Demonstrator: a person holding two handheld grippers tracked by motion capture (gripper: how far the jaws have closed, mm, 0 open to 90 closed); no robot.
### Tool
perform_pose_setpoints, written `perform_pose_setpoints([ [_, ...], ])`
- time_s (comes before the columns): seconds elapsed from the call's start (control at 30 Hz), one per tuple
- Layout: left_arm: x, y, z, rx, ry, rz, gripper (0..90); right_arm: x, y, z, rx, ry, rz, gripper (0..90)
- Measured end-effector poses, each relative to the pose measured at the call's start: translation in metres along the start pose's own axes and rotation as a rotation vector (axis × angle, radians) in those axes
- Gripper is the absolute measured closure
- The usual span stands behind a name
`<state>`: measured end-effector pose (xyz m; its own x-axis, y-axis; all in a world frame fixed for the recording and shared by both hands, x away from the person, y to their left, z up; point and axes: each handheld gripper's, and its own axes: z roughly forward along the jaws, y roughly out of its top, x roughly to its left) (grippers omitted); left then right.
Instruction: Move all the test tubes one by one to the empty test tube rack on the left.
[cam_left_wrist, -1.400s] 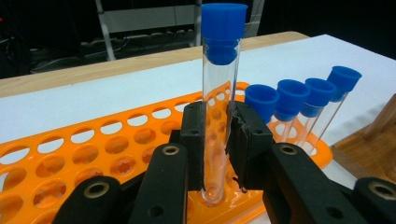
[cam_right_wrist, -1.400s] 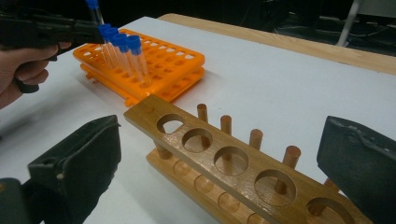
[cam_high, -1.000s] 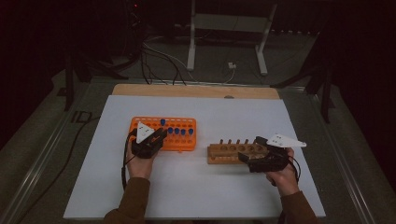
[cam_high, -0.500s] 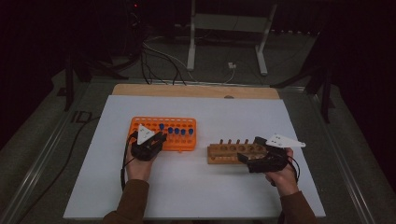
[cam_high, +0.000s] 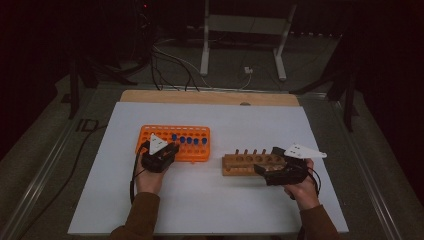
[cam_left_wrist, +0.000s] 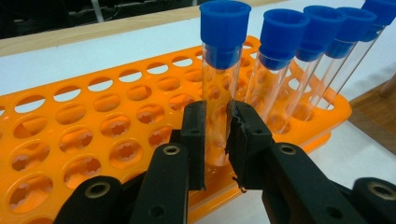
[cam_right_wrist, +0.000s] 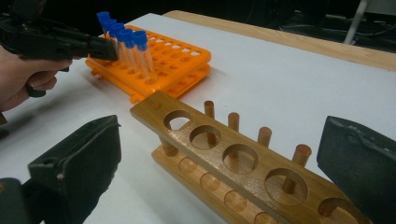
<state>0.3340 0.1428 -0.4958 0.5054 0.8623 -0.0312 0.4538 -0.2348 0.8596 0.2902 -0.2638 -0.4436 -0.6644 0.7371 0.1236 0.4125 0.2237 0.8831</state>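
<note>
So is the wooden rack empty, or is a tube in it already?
Empty: the wooden rack shows bare holes, and the blue-capped tubes stand in the orange rack.

A lab bench setup: a white table (cam_high: 215, 200) carries an orange tube rack (cam_high: 192, 150) of blue-capped test tubes (cam_left_wrist: 219, 88), a wooden rack (cam_high: 247, 164) beside it (cables (cam_high: 170, 65) beyond the table).
</note>
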Motion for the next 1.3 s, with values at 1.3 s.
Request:
perform_pose_setpoints([
  [1.3,0.001,-0.001,-0.01,0.013,-0.031,-0.022,57.0,-0.001,-0.006,-0.007,-0.044,-0.005,0.009,0.3],
])
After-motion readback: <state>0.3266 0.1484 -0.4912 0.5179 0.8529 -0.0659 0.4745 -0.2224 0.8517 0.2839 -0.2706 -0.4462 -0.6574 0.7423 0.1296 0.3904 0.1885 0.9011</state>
